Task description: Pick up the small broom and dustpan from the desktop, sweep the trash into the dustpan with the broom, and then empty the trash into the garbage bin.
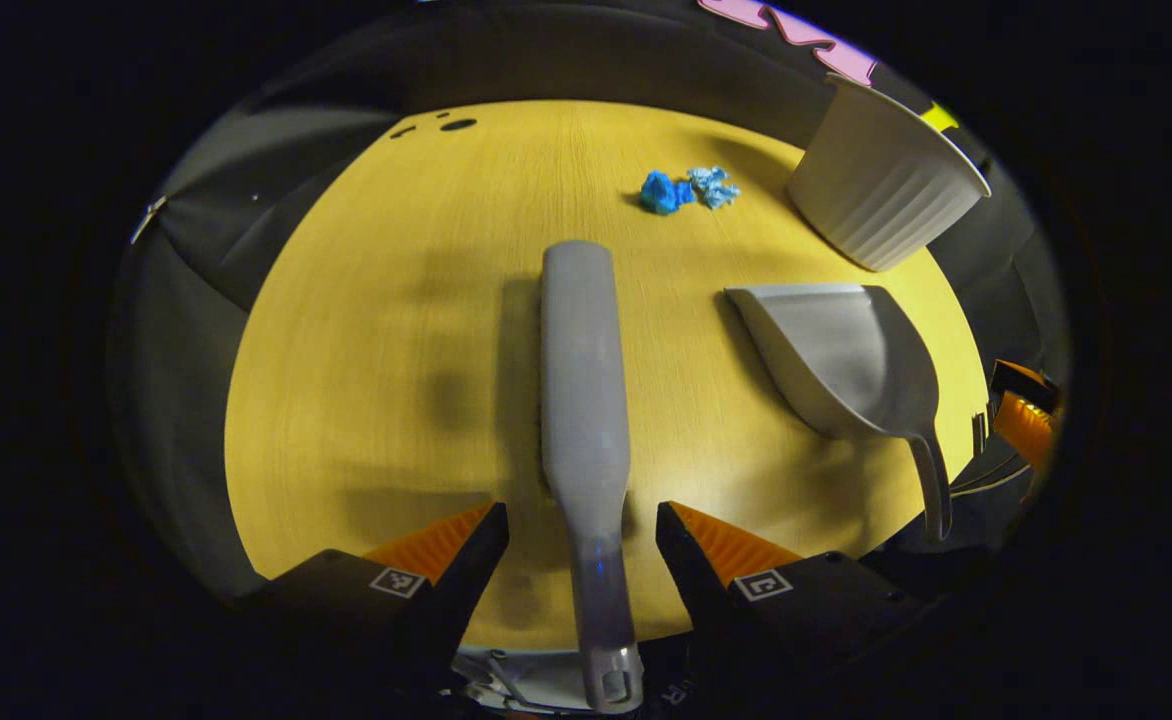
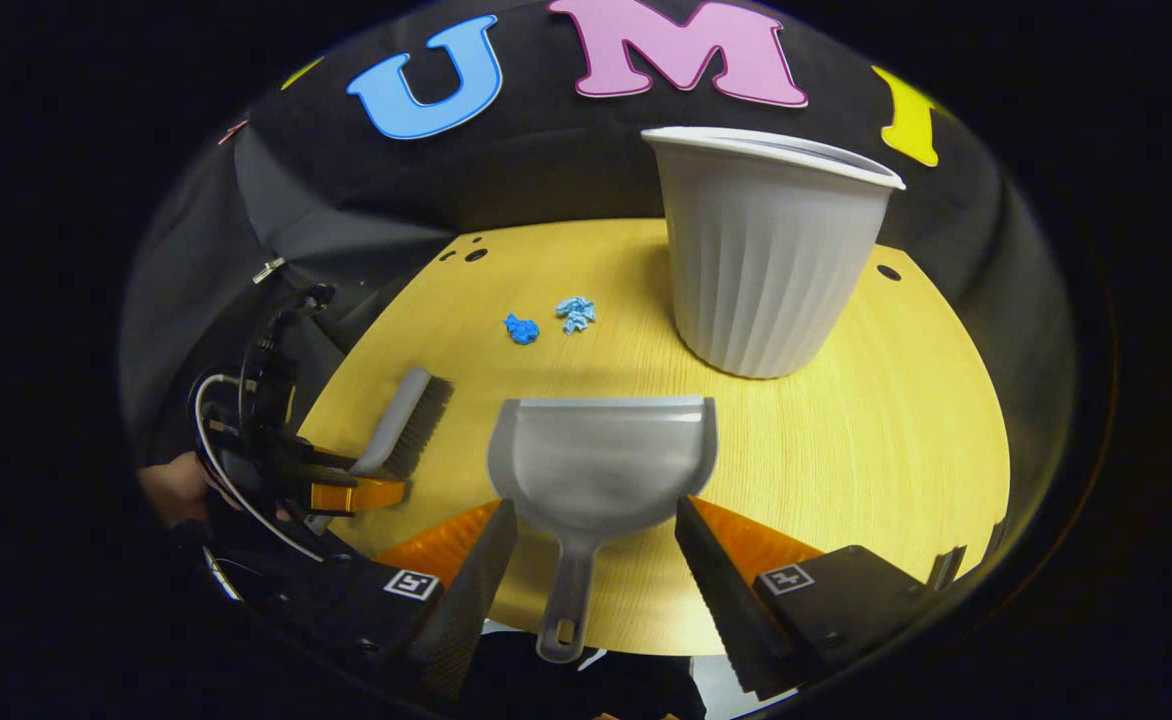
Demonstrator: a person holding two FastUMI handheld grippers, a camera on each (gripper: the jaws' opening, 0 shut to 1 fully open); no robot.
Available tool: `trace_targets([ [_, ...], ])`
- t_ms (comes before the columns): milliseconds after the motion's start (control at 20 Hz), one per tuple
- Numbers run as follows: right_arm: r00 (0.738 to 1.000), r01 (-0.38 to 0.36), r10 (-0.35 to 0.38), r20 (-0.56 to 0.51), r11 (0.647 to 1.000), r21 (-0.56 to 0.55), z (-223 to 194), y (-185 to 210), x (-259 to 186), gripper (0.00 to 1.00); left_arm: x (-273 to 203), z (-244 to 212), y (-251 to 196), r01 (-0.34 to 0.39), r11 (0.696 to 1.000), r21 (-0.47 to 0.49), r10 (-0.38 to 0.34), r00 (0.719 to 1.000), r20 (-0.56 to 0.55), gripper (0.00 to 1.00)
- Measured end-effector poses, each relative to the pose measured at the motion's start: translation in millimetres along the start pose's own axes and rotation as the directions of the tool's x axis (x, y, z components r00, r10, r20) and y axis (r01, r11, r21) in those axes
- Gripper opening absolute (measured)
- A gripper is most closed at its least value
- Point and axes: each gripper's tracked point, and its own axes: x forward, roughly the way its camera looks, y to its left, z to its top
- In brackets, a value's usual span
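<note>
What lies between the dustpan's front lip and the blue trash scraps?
Nothing: in the right gripper view, bare desktop separates the dustpan from the blue scraps. The bin stands off to the side.

No words or numbers are showing that can be read on any of the things, and little square black-and-white code stickers [image 1: 396, 582] are sitting on the left gripper [image 1: 581, 520] and the right gripper [image 2: 596, 515].

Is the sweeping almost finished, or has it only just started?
Only just started. Nothing looks done: the blue trash lies on the desk and the dustpan is empty. Right now the open left gripper straddles the broom handle, and the open right gripper straddles the dustpan's. Gripping, sweeping and tipping into the bin remain.
</note>
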Motion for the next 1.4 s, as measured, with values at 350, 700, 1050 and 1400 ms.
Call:
trace_targets([
  [350, 0.999, 0.003, 0.000, -0.044, 0.998, 0.062, -16, 0, 8, 0.99, 12, 4, 2, -0.064, 0.993, 0.100, 0.070, 0.996, -0.060, 0.79],
  [700, 0.988, 0.006, 0.014, -0.154, 0.992, 0.124, -43, 13, 13, 0.99, 12, 4, -2, -0.057, 0.997, 0.050, 0.057, 0.998, 0.009, 0.29],
  [1050, 0.969, 0.098, -0.067, -0.237, 0.988, 0.118, -68, 1, 34, 0.99, -11, -1, 6, 0.021, 0.996, -0.090, -0.008, 0.990, 0.137, 0.24],
  [1400, 0.943, 0.159, -0.114, -0.311, 0.979, 0.124, -81, 5, 74, 0.99, -51, 2, 23, 0.034, 0.991, -0.129, -0.006, 0.978, 0.210, 0.24],
])
